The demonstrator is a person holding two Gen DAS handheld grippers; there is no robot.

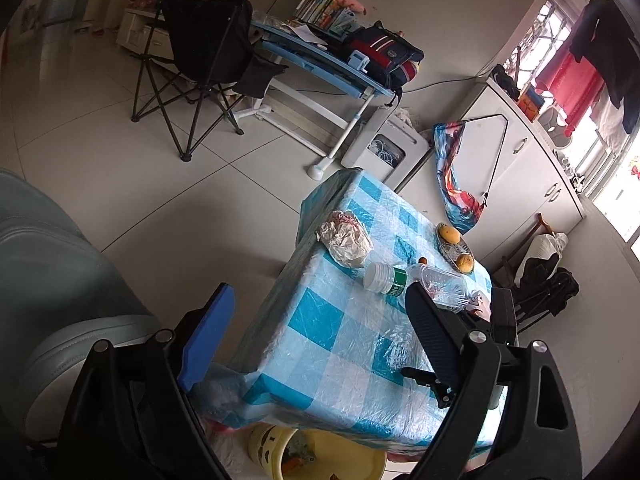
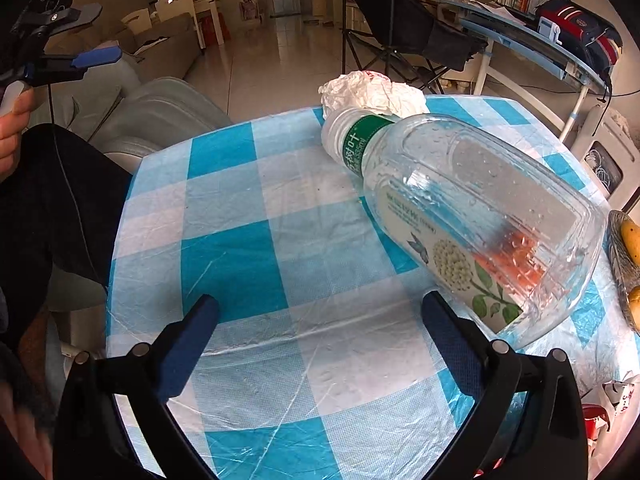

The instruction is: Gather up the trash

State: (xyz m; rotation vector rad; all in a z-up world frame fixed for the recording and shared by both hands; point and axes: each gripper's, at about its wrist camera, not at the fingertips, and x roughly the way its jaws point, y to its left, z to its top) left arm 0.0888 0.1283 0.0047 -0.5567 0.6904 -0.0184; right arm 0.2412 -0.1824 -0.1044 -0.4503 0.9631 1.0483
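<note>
Beside the open right claw (image 2: 320, 320) lies a bottle (image 2: 460, 216).

The bottle (image 2: 460, 216) wears a green neck band with white print, "335ml" partly legible.

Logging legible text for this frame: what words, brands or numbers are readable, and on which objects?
"335ml": on the green neck band of the clear plastic bottle lying on the blue-and-white checked tablecloth, beside Chinese characters too distorted to read.
White label on the bottle's body, with flower and bird picture: small print, blurred.
Red-and-white wrapper at the table edge: digits too small to tell.
Book spines on the blue desk: unreadable.
</note>
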